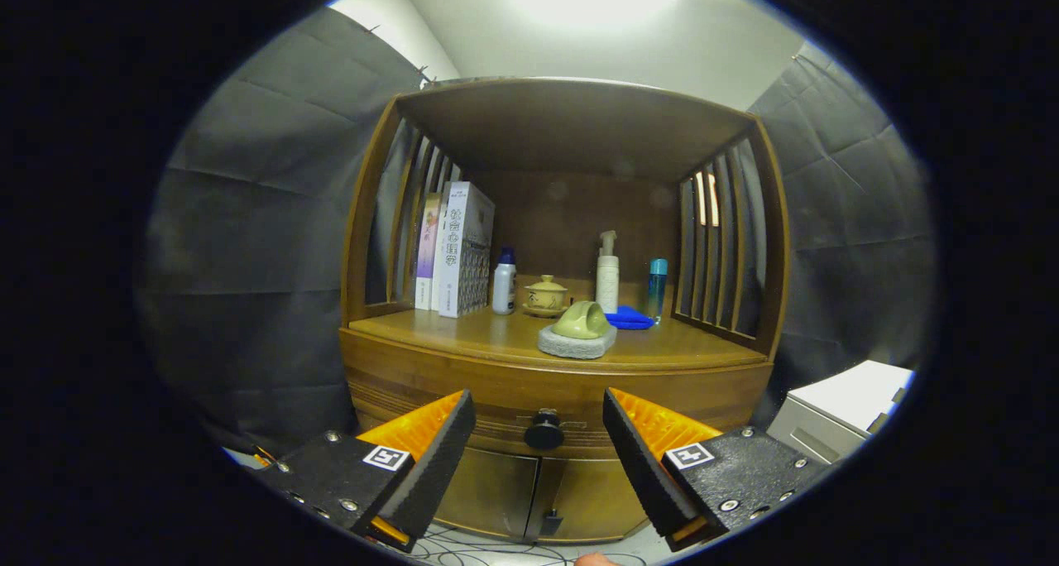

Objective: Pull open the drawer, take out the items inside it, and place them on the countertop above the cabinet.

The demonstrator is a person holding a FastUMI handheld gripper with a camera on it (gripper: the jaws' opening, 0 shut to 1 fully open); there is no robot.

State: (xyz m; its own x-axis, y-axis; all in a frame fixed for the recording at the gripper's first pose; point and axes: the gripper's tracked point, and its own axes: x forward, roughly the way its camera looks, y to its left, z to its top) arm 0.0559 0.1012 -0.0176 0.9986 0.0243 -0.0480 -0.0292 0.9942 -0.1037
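drawer (542,400) closed, knob (543,430) between wide-spread, empty gripper (539,434) fingers | countertop (496,334) holds cup (582,320) on sponge (577,342) | fits pre-opening or finished-and-reclosed

I'm in a cloth-walled booth (256,243) dressed as a home: a wooden cabinet (550,384) with a slatted hutch, books (455,247) at the countertop's back left corner, bottles (606,272) and a lidded teacup (546,294) along its back edge.

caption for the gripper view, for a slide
Open gripper lined up with the closed wooden drawer's round black knob, below the cluttered countertop.
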